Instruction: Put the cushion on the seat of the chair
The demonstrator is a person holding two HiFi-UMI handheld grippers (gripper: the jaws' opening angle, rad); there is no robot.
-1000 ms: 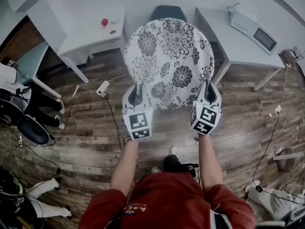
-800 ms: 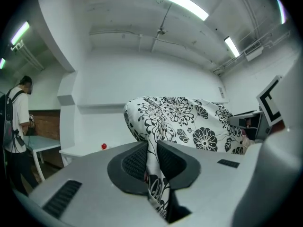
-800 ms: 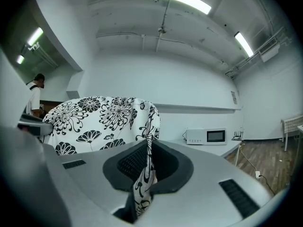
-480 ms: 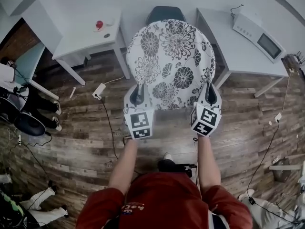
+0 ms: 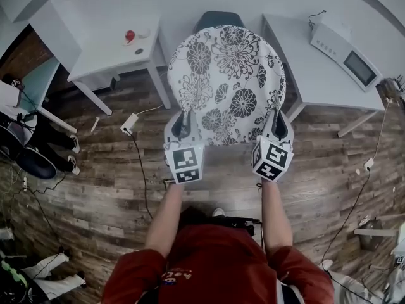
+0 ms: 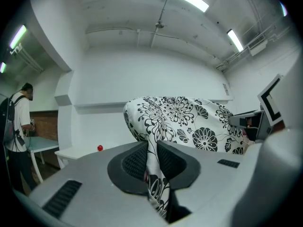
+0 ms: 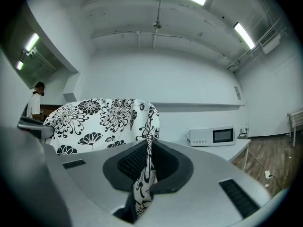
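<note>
Because the floral cushion point(image 5: 224, 81) is held up in the air by its near edge alone, between two white tabletops point(image 5: 117, 49), most of the chair point(image 5: 218, 18) is hidden behind it; only a dark part is seen past its far edge. The seat could therefore be misjudged and the cushion set down crooked or off it. Only a thin fold of fabric is pinched in the closed jaws of the left gripper point(image 5: 183, 124) and of the right gripper point(image 5: 278, 124). Should that fold slide out on either side, the cushion would likely swing and drop.
</note>
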